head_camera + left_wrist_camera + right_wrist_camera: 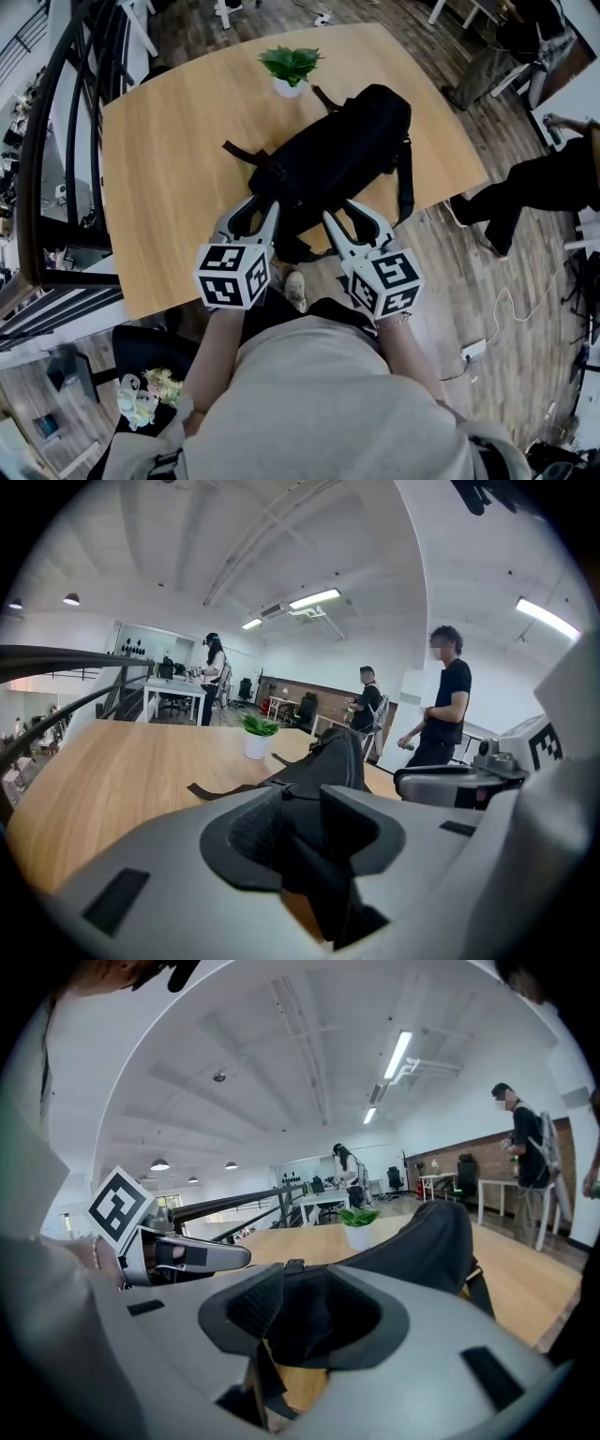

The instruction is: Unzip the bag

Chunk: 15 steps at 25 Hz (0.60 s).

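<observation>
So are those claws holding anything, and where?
Cannot tell. Left gripper and right gripper each have the black fabric bag between their fingers at its near end; no clear pinch shows.

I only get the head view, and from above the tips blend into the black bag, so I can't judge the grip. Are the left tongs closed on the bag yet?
Observer: No. In the left gripper view the left tongs have their jaws apart. The near end of the bag shows through the gap and, as far as I can see, is not pinched.
Operator: And the other side?
Observer: In the right gripper view the right tongs are open too. The bag lies just ahead of them and nothing is gripped.
</observation>
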Tool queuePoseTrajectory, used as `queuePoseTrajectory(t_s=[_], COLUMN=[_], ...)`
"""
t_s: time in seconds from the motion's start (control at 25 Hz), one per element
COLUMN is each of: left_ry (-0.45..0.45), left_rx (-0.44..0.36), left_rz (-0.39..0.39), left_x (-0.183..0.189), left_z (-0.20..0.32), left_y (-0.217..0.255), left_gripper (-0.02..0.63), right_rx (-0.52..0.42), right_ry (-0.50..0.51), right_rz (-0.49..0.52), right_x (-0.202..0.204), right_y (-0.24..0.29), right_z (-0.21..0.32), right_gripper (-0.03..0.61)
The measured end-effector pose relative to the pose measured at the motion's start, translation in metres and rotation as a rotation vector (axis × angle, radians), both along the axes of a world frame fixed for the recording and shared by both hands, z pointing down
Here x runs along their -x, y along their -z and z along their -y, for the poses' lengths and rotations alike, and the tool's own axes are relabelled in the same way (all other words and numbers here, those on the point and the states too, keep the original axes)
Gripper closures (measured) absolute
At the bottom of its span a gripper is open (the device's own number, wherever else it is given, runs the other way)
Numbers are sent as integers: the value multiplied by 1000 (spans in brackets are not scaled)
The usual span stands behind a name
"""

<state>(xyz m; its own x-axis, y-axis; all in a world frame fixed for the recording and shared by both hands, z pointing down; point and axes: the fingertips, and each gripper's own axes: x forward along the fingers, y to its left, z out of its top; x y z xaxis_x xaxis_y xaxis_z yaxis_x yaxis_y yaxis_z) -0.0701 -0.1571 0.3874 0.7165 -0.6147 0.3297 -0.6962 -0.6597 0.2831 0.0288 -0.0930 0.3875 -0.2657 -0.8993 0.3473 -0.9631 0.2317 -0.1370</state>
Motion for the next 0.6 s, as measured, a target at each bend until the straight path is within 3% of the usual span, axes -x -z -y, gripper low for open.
queuePoseTrajectory(t_s=[0.44,0.6], left_ry=[29,16], left_rx=[33,52], left_rz=[-15,-37], left_x=[13,15], left_z=[7,1], left_y=[-7,-10], left_gripper=[491,454], right_rx=[32,25], right_ry=[40,67], right_rz=[-8,-13], right_x=[12,15], right_y=[-9,-10], right_z=[19,24], right_gripper=[448,451])
